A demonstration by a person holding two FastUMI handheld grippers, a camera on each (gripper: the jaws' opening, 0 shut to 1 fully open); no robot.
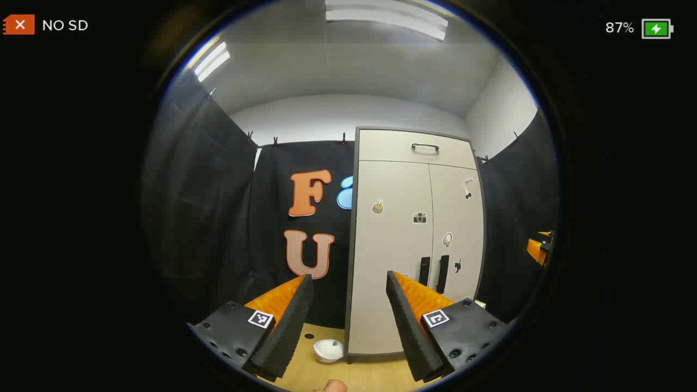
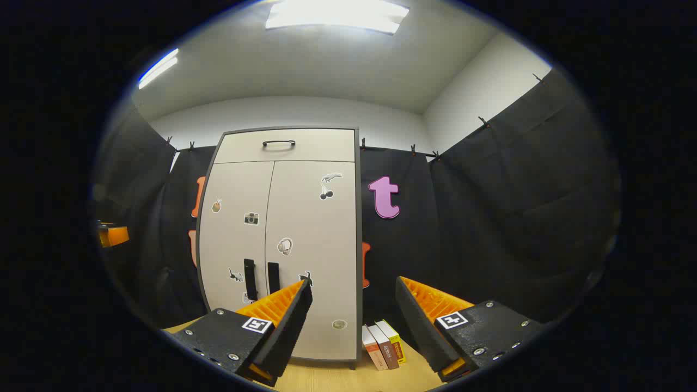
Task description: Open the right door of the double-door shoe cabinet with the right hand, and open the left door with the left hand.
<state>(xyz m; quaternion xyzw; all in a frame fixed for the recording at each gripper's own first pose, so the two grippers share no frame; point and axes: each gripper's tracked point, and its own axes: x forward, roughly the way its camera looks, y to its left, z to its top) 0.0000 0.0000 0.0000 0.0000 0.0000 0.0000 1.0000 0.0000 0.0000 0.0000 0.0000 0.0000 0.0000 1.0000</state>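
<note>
A pale double-door shoe cabinet (image 1: pixel 403 228) (image 2: pixel 283 218) with a dark frame stands against the booth wall, both doors closed. Two dark vertical handles sit side by side low at the middle seam: the left door's (image 1: pixel 424 271) (image 2: pixel 249 279), the right door's (image 1: pixel 442 273) (image 2: pixel 273 277). Small stickers dot both doors. My left gripper (image 1: pixel 349 276) hangs open some way in front of the cabinet's left edge, holding nothing. My right gripper (image 2: pixel 353 282) is open too, off the cabinet's right edge, well short of the handles.
A drawer with a dark handle (image 1: pixel 425 147) (image 2: pixel 279 144) tops the cabinet. A white bowl-like object (image 1: pixel 328 350) lies on the wooden floor left of the cabinet. Three books (image 2: pixel 383 337) lean at its right side. The other gripper shows far off at each view's edge (image 1: pixel 540 247) (image 2: pixel 111 235).
</note>
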